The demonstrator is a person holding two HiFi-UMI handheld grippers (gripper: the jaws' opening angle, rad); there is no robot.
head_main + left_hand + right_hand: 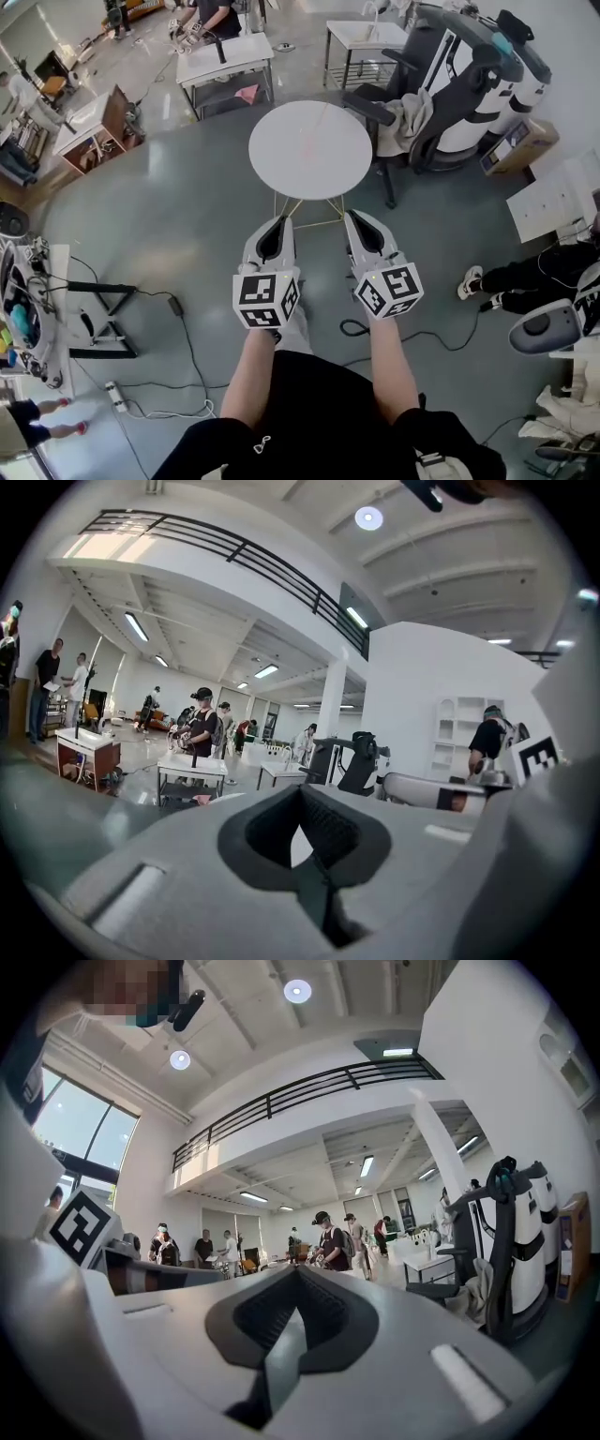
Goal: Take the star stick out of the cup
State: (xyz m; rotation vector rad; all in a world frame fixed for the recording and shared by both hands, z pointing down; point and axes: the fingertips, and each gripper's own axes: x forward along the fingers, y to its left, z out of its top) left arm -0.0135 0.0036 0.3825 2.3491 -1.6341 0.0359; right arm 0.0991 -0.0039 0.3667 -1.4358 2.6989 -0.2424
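Star stick unseen.
Left gripper (278,223), right gripper (356,217) both closed, empty, side by side near round bench (309,150).

Star stick and cup — out of sight in every view

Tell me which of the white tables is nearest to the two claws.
The round table, just ahead of the left claw and right claw. The rectangular tables stand farther back.
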